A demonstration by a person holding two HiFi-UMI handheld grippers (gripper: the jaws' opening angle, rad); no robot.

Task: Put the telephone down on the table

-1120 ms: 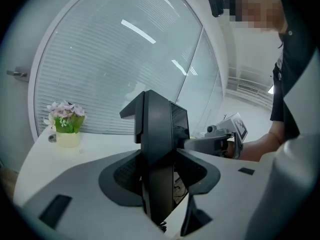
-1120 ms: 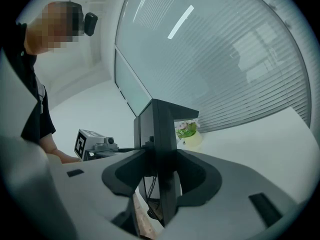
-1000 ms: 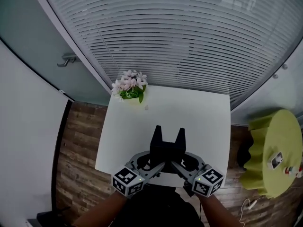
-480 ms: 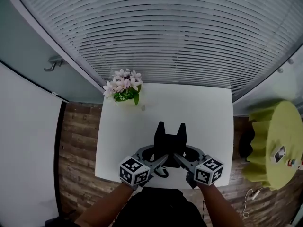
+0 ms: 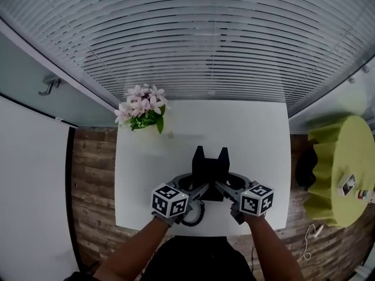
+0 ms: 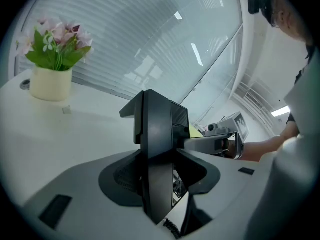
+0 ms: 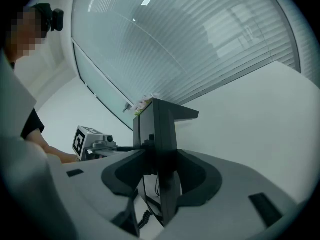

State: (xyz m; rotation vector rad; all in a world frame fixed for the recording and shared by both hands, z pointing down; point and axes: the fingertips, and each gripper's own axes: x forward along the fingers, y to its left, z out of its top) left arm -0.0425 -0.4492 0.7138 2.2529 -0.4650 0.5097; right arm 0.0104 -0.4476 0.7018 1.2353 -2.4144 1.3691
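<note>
**Over the near half of the table: left gripper and right gripper both clamped on the telephone**

Between our two grippers the black telephone was held upright, its two pointed ends aimed at the far side of the table. We had the left gripper on it from the left and the right gripper from the right, so their tips lay just beside each other at its near end.

In the left gripper view the jaws were closed on the telephone's dark body. It filled the gap between them and rose well above them. The right gripper view showed the same, with the jaws pressed against the casing on both sides.

A coiled cord hung below the telephone, near the table's front edge and just beside the left gripper. We could not tell whether the telephone's underside touched the tabletop.

A pot of pink flowers stood at the table's far left corner, well apart from the telephone. A green round stool stood on the floor to the right.
</note>
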